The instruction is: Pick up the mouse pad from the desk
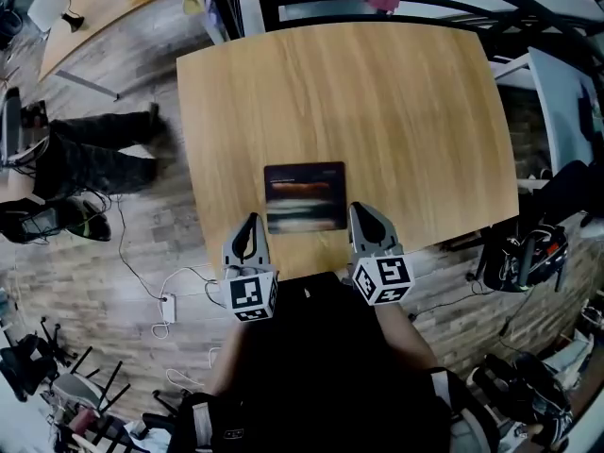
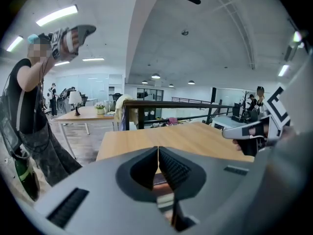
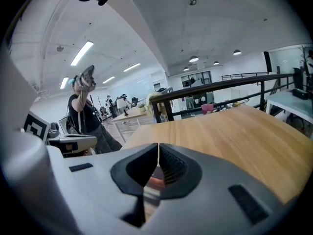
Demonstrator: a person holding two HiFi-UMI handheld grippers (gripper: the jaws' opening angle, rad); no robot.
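Grey plank flooring strewn with cables runs all round the light wooden desk (image 1: 377, 92), and a person's dark-trousered legs (image 1: 94, 154) stand well off its left side. On the desk lies only the mouse pad (image 1: 304, 196), a dark rectangle lying flat near the desk's near edge and about midway along it. It sits squarely in front of the wearer, probably so that both tools can come at it from one side.

The left gripper (image 1: 251, 223) hangs over the desk's near edge by the pad's left near corner, and the right gripper (image 1: 362, 213) by its right near corner. They flank the pad, which suggests a two-handed approach. Each gripper's jaws are pressed together with nothing between them. Whether either tip touches the pad I cannot tell. The jaws would likely need to part before taking the pad's thin edge.
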